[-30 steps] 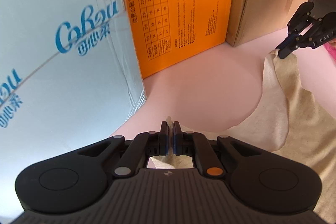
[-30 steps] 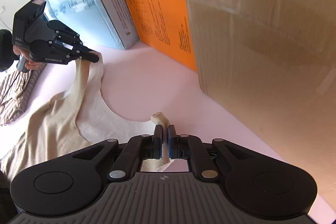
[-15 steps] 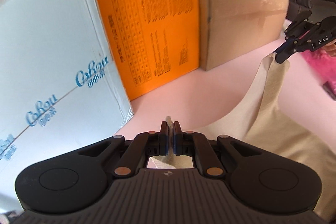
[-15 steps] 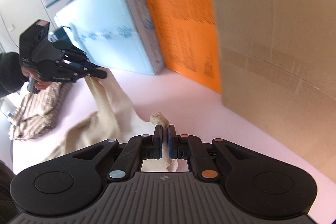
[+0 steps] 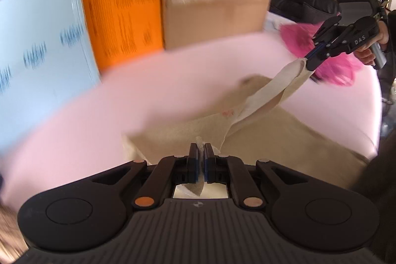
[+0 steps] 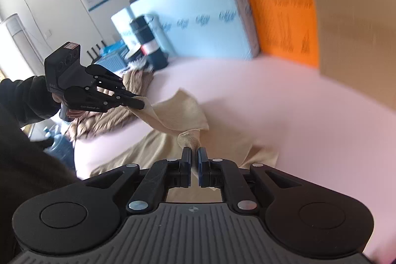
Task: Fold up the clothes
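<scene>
Beige top (image 6: 178, 113) between both clamped grippers

Left gripper (image 5: 201, 150) and right gripper (image 6: 194, 154) both clamped tight, angled downward, each apparently hand-held by dark-sleeved arms, frames blurred.

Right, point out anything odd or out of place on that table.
Nothing looks damaged or spilled. The beige top is half lifted off the pink table, one strap pinched in each hand-held gripper, left and right. A pink fluffy garment and a brown plaid garment lie crumpled at the table's edges, unfolded.
</scene>
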`<state>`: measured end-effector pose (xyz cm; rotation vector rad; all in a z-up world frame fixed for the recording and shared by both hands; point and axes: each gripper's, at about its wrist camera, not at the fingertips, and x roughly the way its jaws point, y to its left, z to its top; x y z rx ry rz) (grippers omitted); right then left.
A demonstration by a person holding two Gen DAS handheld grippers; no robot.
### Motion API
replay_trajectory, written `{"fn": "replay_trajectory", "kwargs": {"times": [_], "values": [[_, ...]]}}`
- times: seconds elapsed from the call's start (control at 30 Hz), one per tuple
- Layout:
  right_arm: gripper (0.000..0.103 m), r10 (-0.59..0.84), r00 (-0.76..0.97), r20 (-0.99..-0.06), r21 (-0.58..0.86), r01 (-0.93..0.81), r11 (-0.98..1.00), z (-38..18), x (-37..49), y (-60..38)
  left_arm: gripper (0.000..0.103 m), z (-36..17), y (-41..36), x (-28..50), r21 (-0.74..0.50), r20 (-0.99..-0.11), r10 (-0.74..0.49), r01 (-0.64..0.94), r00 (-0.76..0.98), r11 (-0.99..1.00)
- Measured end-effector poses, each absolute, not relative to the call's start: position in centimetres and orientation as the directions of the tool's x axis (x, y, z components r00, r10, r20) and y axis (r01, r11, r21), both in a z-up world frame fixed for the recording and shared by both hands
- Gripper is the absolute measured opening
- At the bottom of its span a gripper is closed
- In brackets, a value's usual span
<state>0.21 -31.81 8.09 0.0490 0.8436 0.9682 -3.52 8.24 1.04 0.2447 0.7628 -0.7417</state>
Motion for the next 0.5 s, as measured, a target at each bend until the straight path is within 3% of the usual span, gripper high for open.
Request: {"fn": "replay_trajectory", "kwargs": {"times": [0.1,0.17,0.2,0.3,0.33,0.4,0.5], "values": [[0.008,0.699,0.235,-0.675,0.400,-0.679,0.615,4.9,-2.0,-31.0,0.004,-2.3,8.8,-5.7,-0.076,-0.769,-0.465,0.659,0.439,0.748],[0.015,0.641,0.212,-0.738,0.361,-0.678,0.640,3.0,-3.1,-30.3,0.008,-4.1,9.2,-6.8,-0.071,-0.809,-0.418,0.637,0.414,0.768],[0.025,0.611,0.202,-0.765,0.340,-0.679,0.651,2.1,-3.6,-29.9,0.008,-4.6,9.4,-7.3,-0.066,-0.821,-0.399,0.626,0.408,0.777],[0.035,0.604,0.245,-0.758,0.323,-0.664,0.675,2.0,-4.4,-30.0,0.014,-3.9,10.4,-8.8,-0.079,-0.805,-0.420,0.626,0.420,0.776],[0.046,0.613,0.277,-0.740,0.324,-0.652,0.685,2.5,-4.4,-30.3,0.019,-3.3,10.6,-9.1,-0.078,-0.792,-0.429,0.625,0.434,0.777],[0.055,0.615,0.365,-0.699,0.302,-0.630,0.716,3.3,-3.9,-30.8,0.030,-2.3,10.9,-8.8,-0.079,-0.764,-0.442,0.612,0.469,0.787],[0.056,0.591,0.460,-0.662,0.278,-0.582,0.765,3.5,-2.2,-30.5,0.048,-0.8,10.9,-6.5,-0.086,-0.718,-0.428,0.540,0.549,0.837]]}}
